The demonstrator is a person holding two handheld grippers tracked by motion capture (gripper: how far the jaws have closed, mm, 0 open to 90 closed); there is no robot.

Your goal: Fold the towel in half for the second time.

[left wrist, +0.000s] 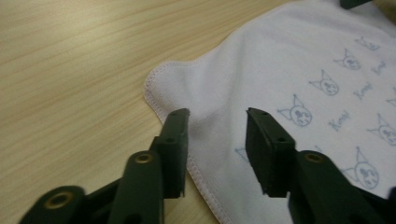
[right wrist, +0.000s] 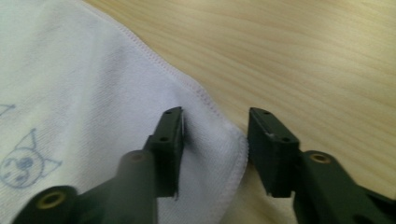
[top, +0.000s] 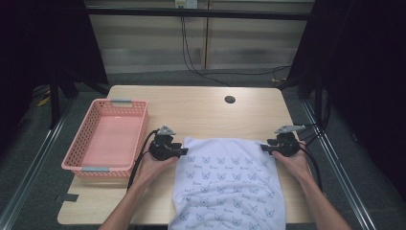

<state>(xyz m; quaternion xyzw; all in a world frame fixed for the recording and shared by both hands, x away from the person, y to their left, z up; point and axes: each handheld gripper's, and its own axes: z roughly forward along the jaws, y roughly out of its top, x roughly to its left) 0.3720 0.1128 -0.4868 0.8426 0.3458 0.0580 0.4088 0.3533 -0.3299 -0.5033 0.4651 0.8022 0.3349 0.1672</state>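
Both tools released: left tool (top: 184, 151) and right tool (top: 265, 148) straddle cloth (top: 230, 187) far corners, seemingly untouched.

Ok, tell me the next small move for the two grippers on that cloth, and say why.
Probably close both sets of jaws on the far corners. The left hand-held gripper stands open astride the hemmed corner of the white printed cloth, and the right hand-held gripper stands open around the other far corner. The cloth lies flat on the table, so nothing is gripped yet.
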